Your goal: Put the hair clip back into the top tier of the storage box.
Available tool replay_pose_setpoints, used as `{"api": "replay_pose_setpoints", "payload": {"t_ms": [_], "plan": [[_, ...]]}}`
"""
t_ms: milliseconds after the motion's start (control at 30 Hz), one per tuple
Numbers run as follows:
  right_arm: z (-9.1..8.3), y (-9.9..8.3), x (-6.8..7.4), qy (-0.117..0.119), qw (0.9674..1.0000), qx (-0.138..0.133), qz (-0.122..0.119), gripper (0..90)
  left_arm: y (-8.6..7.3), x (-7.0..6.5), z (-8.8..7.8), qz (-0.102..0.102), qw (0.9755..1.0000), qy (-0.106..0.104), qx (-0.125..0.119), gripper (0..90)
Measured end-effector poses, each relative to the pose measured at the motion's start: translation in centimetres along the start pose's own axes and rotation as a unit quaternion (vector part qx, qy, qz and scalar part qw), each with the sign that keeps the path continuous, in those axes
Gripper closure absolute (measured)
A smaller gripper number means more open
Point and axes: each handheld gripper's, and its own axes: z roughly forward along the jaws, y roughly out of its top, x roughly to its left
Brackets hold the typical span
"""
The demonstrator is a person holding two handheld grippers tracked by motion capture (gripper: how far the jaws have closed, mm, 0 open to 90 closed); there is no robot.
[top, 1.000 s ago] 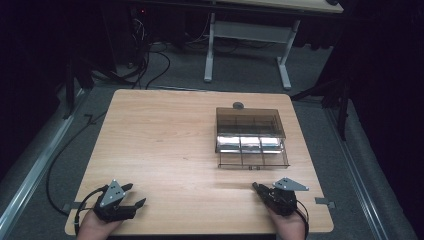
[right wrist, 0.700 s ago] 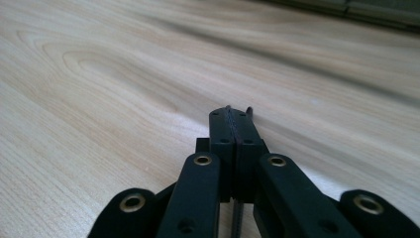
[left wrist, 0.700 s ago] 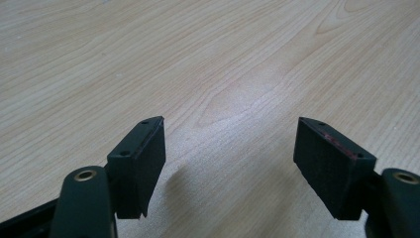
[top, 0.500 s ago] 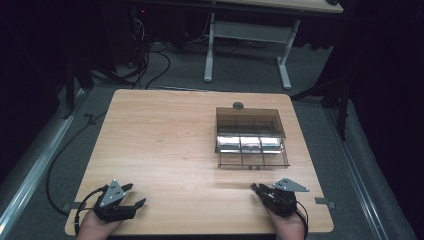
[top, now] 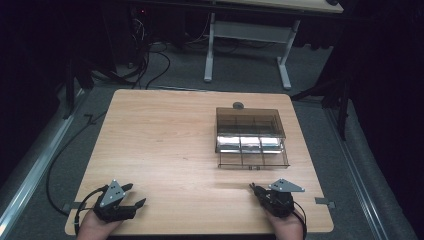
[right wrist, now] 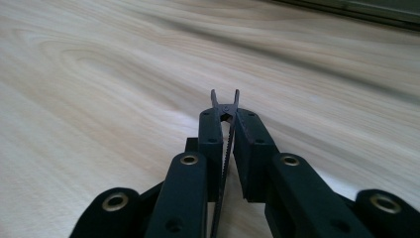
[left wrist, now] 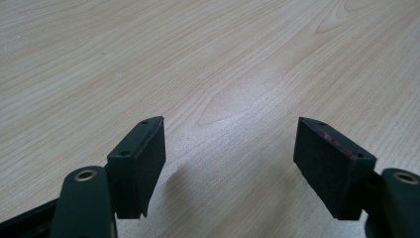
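Note:
My left gripper (top: 137, 194) rests at the table's near left corner, held by a hand; in the left gripper view it (left wrist: 230, 144) stands wide open over bare wood with nothing between its pads. At the near right, my right gripper (top: 256, 189) points left. Its jaws (right wrist: 225, 119) are shut on a thin black toothed strip (right wrist: 223, 101) whose forked tip pokes out past them. A smoky clear compartment box (top: 251, 122) stands on the right half of the table, beyond the right gripper, with shiny contents in its middle row.
The light wooden table (top: 175, 140) has a small dark round thing (top: 238, 105) just behind the box. Cables (top: 55, 160) trail off the left edge. Another desk's white legs (top: 210, 50) stand on the floor beyond.

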Motion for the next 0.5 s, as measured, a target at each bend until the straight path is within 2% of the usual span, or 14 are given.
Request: {"api": "replay_pose_setpoints", "payload": {"t_ms": [233, 300, 400, 500], "plan": [[0.5, 0.0, 1.6, 0.037, 0.999, 0.013, -0.02, 82.6, 0.0, 0.0, 0.0, 0.0, 1.0, 0.001, 0.0, 28.8], [0.8, -0.1, 1.9, 0.04, 0.9986, 0.021, -0.026, 82.5, 0.0, 0.0, 0.0, 0.0, 1.0, 0.001, 0.001, 28.8], [0.9, -0.1, 2.0, 0.046, 0.9984, 0.024, -0.021, 82.4, 0.0, 0.0, 0.0, 0.0, 1.0, 0.001, 0.001, 28.9], [0.7, -0.1, 2.0, 0.045, 0.9986, 0.015, -0.023, 78.4, 0.0, 0.0, 0.0, 0.0, 1.0, 0.001, 0.001, 28.8]]}}
